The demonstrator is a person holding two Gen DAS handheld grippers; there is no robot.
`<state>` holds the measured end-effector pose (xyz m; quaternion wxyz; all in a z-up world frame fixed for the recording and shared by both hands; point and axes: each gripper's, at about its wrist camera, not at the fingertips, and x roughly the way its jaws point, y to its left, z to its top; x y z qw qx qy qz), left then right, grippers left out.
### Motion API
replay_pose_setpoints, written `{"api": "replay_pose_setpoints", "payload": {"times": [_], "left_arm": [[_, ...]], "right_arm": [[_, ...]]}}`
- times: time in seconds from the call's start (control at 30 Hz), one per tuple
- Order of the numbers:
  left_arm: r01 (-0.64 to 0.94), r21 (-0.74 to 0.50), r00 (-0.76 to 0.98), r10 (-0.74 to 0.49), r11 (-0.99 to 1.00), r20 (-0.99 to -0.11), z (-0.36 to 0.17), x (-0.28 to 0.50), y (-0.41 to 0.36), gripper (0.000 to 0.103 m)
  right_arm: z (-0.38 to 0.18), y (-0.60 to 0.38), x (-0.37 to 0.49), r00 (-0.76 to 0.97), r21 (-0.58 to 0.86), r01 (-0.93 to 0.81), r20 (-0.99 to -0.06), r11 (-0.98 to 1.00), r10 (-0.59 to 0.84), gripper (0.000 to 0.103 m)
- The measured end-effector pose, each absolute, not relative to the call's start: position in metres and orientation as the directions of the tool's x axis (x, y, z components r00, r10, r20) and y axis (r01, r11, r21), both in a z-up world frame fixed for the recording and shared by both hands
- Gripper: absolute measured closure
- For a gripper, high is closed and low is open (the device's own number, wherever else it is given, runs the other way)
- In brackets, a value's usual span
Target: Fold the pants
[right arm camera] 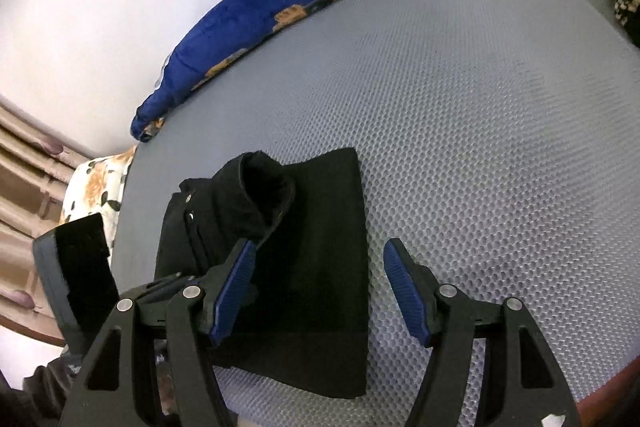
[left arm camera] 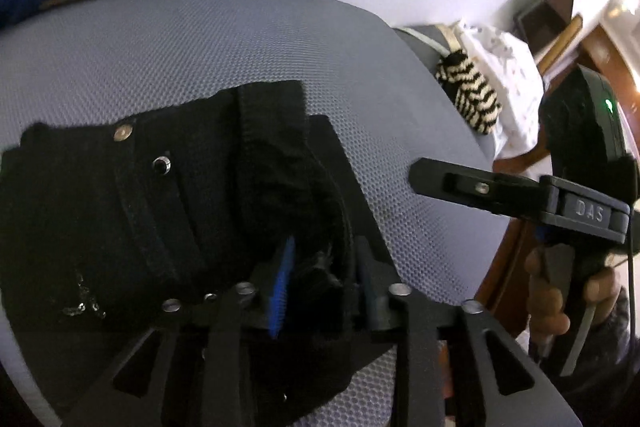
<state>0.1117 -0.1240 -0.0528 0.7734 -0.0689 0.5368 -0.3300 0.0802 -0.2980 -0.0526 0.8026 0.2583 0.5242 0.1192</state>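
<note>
Your left gripper [left arm camera: 320, 267] has its fingers closed on a bunch of cloth from the black pants [left arm camera: 140, 211], which lie folded into a compact stack on the grey mesh mat [left arm camera: 240, 43] toward its left edge. Lay that held layer flat before letting go. Your right gripper [right arm camera: 320, 287] hangs over the stack's right side with fingers spread and empty, ready to press the fold down.

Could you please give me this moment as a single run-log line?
task: fold pants | left gripper: shut on black pants | right gripper: open, empty | pants: folded on grey mesh mat
</note>
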Motion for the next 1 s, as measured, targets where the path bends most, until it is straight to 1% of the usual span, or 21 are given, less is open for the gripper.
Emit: {"api": "replay_pose_setpoints", "payload": {"times": [0.07, 0.1, 0.17, 0.23, 0.4, 0.43, 0.47, 0.53, 0.6, 0.73, 0.8, 0.83, 0.87, 0.93, 0.97, 1.0], "left_arm": [[0.476, -0.45, 0.2, -0.591, 0.756, -0.782, -0.039, 0.102, -0.125, 0.047], [0.496, -0.435, 0.212, -0.59, 0.752, -0.779, -0.032, 0.097, -0.12, 0.044], [0.518, -0.424, 0.228, -0.598, 0.743, -0.768, -0.024, 0.089, -0.108, 0.043], [0.504, -0.432, 0.252, -0.606, 0.748, -0.755, -0.015, 0.085, -0.087, 0.039], [0.373, -0.419, 0.355, -0.545, 0.828, -0.76, -0.017, 0.09, -0.022, 0.038], [0.337, -0.414, 0.367, -0.523, 0.846, -0.769, -0.02, 0.092, -0.01, 0.038], [0.305, -0.412, 0.376, -0.506, 0.859, -0.776, -0.023, 0.093, 0.001, 0.038], [0.255, -0.418, 0.385, -0.488, 0.872, -0.783, -0.029, 0.095, 0.019, 0.038], [0.226, -0.419, 0.392, -0.476, 0.879, -0.787, -0.035, 0.094, 0.03, 0.038], [0.207, -0.418, 0.386, -0.467, 0.884, -0.796, -0.047, 0.097, 0.028, 0.038], [0.212, -0.408, 0.389, -0.46, 0.888, -0.798, -0.05, 0.099, 0.025, 0.038], [0.215, -0.405, 0.391, -0.458, 0.889, -0.798, -0.051, 0.1, 0.023, 0.038], [0.214, -0.406, 0.393, -0.459, 0.888, -0.797, -0.051, 0.101, 0.023, 0.038], [0.209, -0.417, 0.394, -0.466, 0.885, -0.792, -0.052, 0.104, 0.021, 0.038], [0.206, -0.424, 0.396, -0.471, 0.882, -0.788, -0.051, 0.106, 0.021, 0.038], [0.204, -0.434, 0.401, -0.479, 0.878, -0.781, -0.049, 0.108, 0.022, 0.038]], "right_arm": [[-0.055, -0.296, 0.083, 0.409, 0.568, 0.061, -0.765, 0.821, 0.498, 0.039], [-0.057, -0.295, 0.085, 0.399, 0.579, 0.051, -0.759, 0.814, 0.514, 0.039], [-0.062, -0.291, 0.09, 0.375, 0.605, 0.023, -0.744, 0.796, 0.554, 0.039], [-0.069, -0.287, 0.093, 0.344, 0.633, -0.002, -0.727, 0.775, 0.594, 0.039], [-0.092, -0.279, 0.107, 0.275, 0.68, -0.017, -0.702, 0.733, 0.657, 0.039], [-0.098, -0.278, 0.11, 0.265, 0.685, -0.015, -0.699, 0.728, 0.664, 0.041], [-0.101, -0.278, 0.112, 0.262, 0.689, -0.018, -0.696, 0.724, 0.669, 0.045], [-0.105, -0.279, 0.117, 0.264, 0.702, -0.022, -0.682, 0.711, 0.682, 0.049], [-0.108, -0.28, 0.123, 0.268, 0.716, -0.031, -0.667, 0.698, 0.696, 0.05], [-0.118, -0.273, 0.138, 0.272, 0.765, -0.048, -0.608, 0.642, 0.746, 0.058], [-0.121, -0.269, 0.143, 0.274, 0.783, -0.049, -0.586, 0.62, 0.762, 0.059], [-0.12, -0.267, 0.144, 0.276, 0.785, -0.051, -0.584, 0.618, 0.764, 0.063], [-0.118, -0.264, 0.145, 0.273, 0.786, -0.054, -0.582, 0.616, 0.766, 0.076], [-0.112, -0.264, 0.142, 0.288, 0.801, -0.034, -0.565, 0.598, 0.773, 0.089], [-0.106, -0.264, 0.14, 0.301, 0.799, -0.034, -0.564, 0.6, 0.769, 0.092], [-0.098, -0.265, 0.137, 0.315, 0.791, -0.036, -0.571, 0.611, 0.758, 0.092]]}}
